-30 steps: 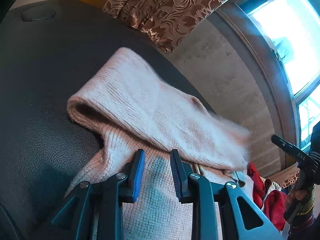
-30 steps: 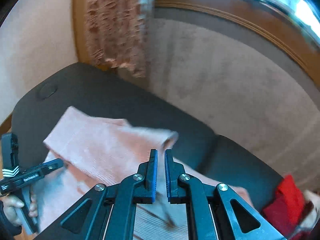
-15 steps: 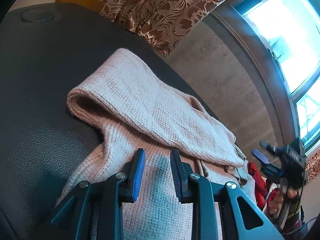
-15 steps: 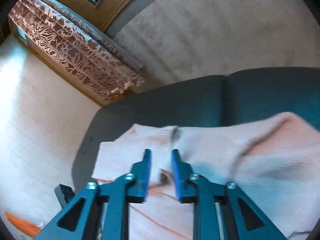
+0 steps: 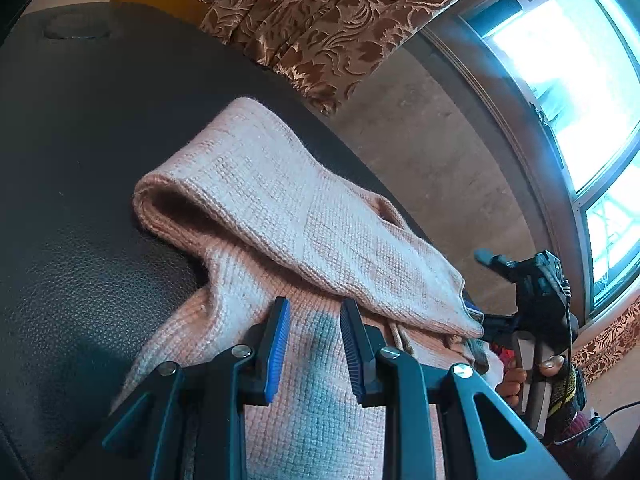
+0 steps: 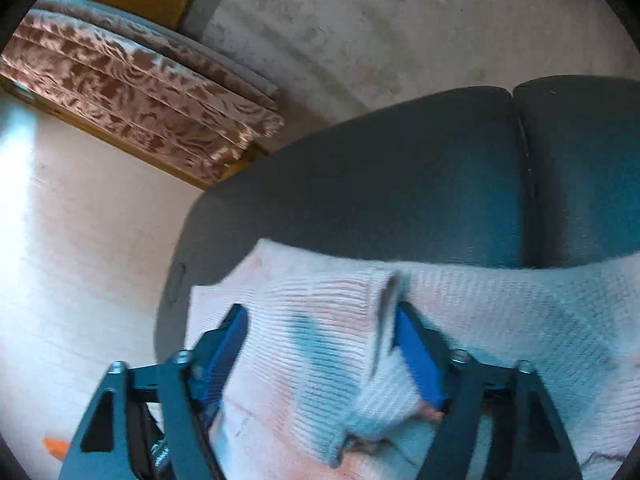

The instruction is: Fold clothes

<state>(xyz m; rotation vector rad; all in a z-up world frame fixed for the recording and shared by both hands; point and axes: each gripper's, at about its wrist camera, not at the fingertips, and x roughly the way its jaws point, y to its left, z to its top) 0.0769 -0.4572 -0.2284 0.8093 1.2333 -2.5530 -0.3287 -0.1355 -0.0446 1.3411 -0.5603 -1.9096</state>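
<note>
A pale pink knit sweater [image 5: 304, 240] lies on a dark leather sofa [image 5: 80, 152], with one sleeve folded across its body. My left gripper [image 5: 314, 324] is open and hovers just above the sweater's body, holding nothing. My right gripper [image 6: 320, 328] is open wide, its fingers on either side of the sleeve cuff [image 6: 384, 304]; the cuff lies loose between them. The right gripper also shows in the left wrist view [image 5: 532, 292], at the sleeve's end. The sweater also shows in the right wrist view [image 6: 500, 320].
A brown patterned curtain [image 5: 320, 12] hangs behind the sofa, next to a bright window [image 5: 580, 80] and a beige wall [image 6: 400, 20]. Red clothing [image 5: 504, 354] lies past the sweater. The sofa cushion seam [image 6: 524, 160] runs behind the sweater.
My right gripper has opened from nearly shut to wide and has dropped down over the sleeve cuff. The sleeve has settled flat across the sweater. My left gripper has stayed put.
</note>
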